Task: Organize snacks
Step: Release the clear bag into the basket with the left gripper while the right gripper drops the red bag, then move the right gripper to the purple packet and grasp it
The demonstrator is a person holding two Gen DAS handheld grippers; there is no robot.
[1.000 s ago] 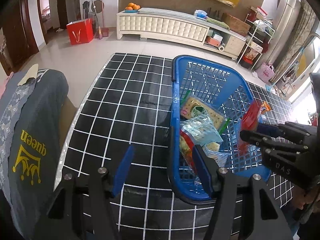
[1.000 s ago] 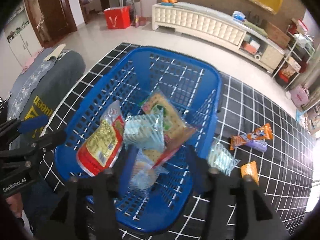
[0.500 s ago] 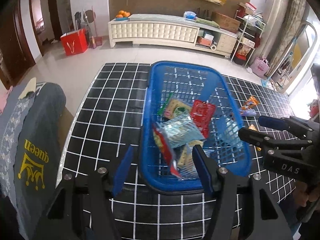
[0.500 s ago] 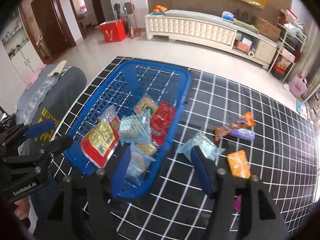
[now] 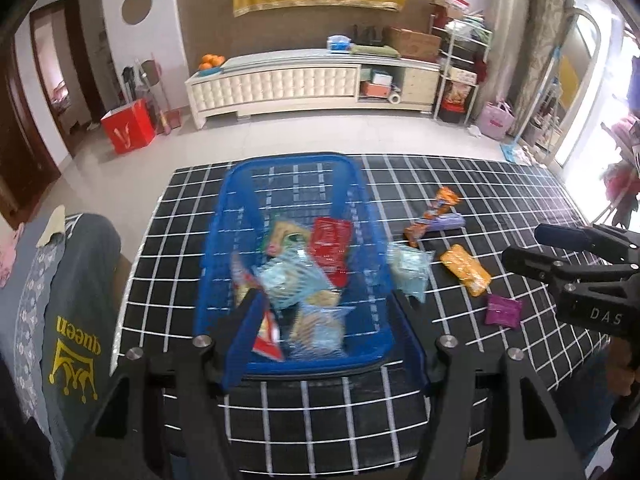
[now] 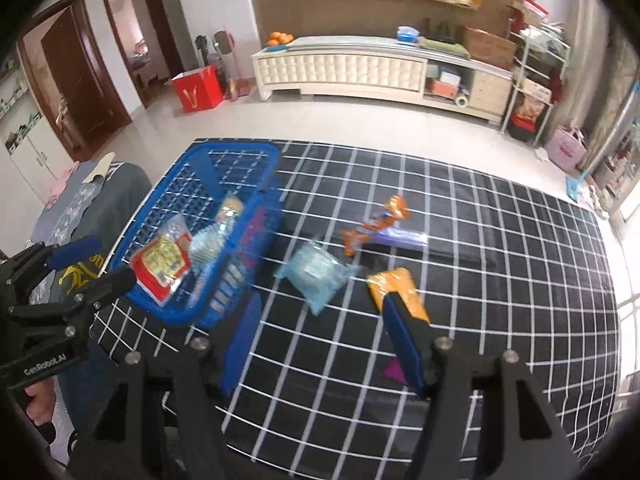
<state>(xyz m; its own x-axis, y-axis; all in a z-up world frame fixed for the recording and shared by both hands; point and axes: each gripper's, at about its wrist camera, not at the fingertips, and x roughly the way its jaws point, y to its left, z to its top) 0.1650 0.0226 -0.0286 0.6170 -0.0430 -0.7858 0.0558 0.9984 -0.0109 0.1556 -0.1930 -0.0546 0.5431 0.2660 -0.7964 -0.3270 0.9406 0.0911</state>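
A blue plastic basket with several snack packs stands on the black checked table. Right of it lie a pale blue pack, an orange pack, an orange-and-purple pack and a small purple pack. My left gripper is open and empty above the basket's near end. My right gripper is open and empty above the table, near the pale blue and orange packs.
A grey cushion with yellow "queen" print lies left of the table. The table's near edge is just below the grippers. A white cabinet and a red box stand across the floor.
Both grippers have pulled back and up from the basket. The right one has swung right over the loose packs. A red pack now lies in the basket.
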